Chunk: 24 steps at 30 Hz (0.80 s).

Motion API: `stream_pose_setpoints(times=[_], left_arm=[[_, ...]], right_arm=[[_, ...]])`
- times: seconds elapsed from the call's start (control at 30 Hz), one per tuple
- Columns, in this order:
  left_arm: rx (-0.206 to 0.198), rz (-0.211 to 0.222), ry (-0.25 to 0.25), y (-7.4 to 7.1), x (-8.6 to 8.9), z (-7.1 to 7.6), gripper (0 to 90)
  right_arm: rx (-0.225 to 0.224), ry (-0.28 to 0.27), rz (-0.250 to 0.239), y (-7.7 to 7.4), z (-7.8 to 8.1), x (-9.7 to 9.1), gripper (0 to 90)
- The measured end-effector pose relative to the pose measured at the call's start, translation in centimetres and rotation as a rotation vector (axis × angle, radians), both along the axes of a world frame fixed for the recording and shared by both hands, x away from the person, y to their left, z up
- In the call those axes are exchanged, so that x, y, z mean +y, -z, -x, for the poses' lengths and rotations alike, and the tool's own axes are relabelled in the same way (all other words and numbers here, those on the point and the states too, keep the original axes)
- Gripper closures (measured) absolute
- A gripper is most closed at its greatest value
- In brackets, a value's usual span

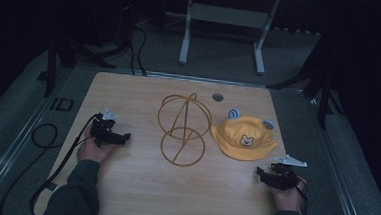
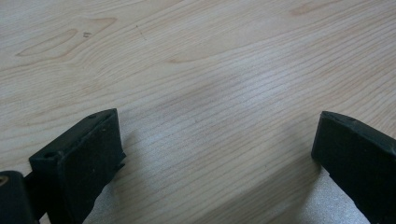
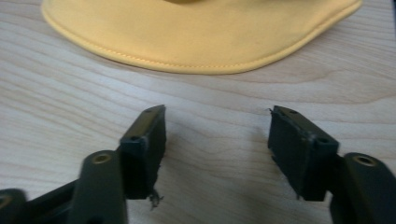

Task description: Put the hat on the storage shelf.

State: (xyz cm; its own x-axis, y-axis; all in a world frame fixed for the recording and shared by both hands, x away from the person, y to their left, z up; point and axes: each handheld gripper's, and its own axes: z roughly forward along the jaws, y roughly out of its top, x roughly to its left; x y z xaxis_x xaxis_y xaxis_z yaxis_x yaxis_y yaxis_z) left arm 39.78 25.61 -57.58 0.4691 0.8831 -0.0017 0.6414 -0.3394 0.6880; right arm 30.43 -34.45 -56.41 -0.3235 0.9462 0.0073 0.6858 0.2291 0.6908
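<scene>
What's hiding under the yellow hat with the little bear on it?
The yellow hat lies brim-down on the wooden table, so whatever is under it is covered. Two small blue-and-white ears show at its far edge.

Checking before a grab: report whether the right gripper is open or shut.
Open: the right gripper shows bare table between its parted jaws, short of the yellow hat.

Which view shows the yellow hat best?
The high view: the whole hat is seen there, with its bear face, beside the wire stand. The right gripper view shows its brim close up, ahead of the open jaws. The left gripper view shows bare table.
</scene>
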Motion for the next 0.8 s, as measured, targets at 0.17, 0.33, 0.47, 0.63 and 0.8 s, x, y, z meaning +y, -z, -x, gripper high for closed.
stream_pose_setpoints(times=[0.17,0.33,0.47,0.63,0.8], left_arm=[[0.0,0.0,0.0,0.0,0.0,0.0,1.7],[0.0,0.0,0.0,0.0,0.0,0.0,1.7],[0.0,-0.001,0.0,0.0,0.0,0.0,1.6],[0.0,-0.001,0.001,0.0,0.0,0.0,1.7],[0.0,-0.001,0.001,0.0,0.0,0.0,1.7]], right_arm=[[0.03,-0.05,0.002,-0.7,-0.1,-0.2,42.0],[0.057,-0.139,0.039,-2.2,-0.2,0.3,44.8],[0.069,-0.205,0.07,-3.3,-0.5,0.8,48.7],[0.085,-0.287,0.117,-4.3,-0.9,1.3,51.1],[0.082,-0.359,0.11,-5.9,-1.5,1.4,52.9]])
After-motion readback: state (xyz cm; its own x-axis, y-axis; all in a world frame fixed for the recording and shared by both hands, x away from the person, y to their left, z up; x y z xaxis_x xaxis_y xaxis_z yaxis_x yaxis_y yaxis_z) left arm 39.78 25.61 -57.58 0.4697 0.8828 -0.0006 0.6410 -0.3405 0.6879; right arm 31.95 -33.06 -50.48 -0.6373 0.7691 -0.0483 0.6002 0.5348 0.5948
